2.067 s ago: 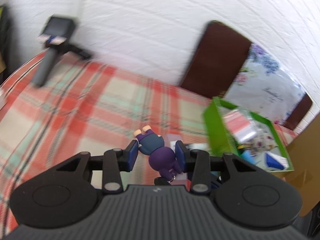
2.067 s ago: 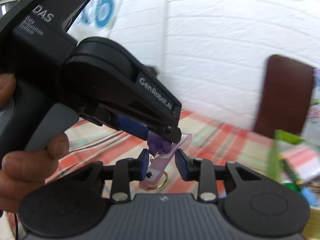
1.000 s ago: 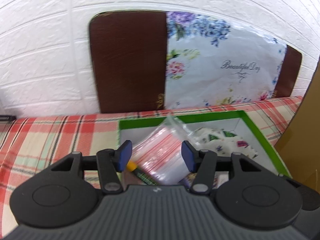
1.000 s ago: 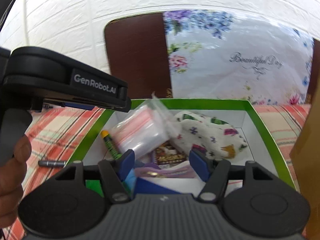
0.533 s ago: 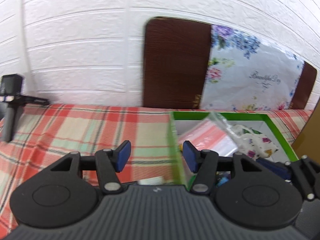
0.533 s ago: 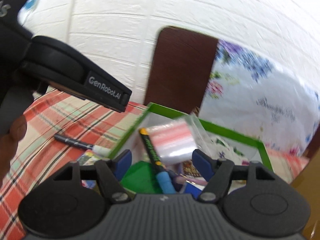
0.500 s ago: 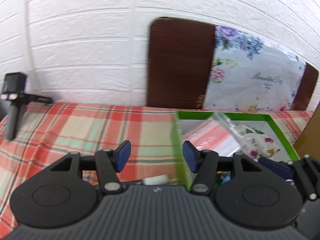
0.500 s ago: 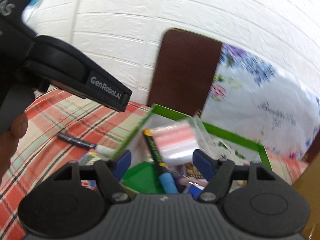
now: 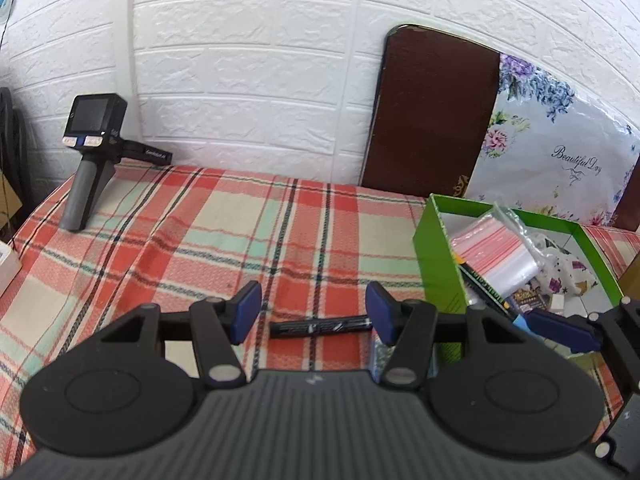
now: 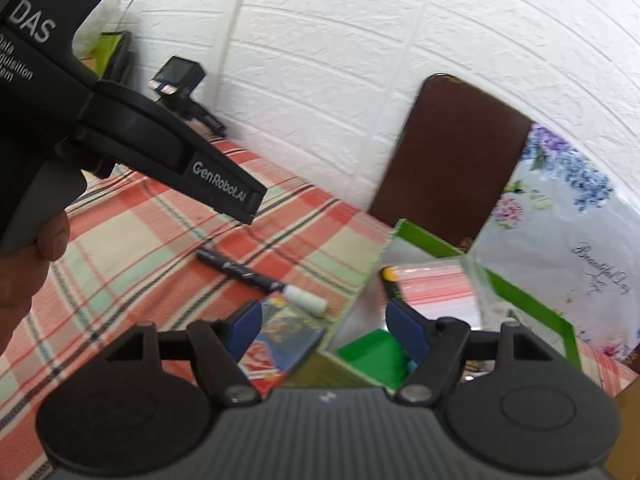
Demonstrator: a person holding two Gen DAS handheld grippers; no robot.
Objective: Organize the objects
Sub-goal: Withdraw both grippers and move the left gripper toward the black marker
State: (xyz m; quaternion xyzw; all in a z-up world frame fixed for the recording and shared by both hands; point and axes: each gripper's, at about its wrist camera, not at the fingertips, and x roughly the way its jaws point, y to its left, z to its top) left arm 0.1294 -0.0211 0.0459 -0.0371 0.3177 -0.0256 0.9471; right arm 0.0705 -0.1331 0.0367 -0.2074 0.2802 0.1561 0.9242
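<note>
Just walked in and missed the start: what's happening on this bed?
A person with a gripper in each hand is tidying small items into the green box. Both the left gripper and the right gripper are open and empty; the right's jaws have just been opening. A black marker and a colourful packet lie on the plaid cloth beside the box.

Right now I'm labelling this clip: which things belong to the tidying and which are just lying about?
Job:
green cardboard box
black marker pen with white cap
colourful flat packet

Lying about:
grey-handled black device
brown board
floral plastic sheet
</note>
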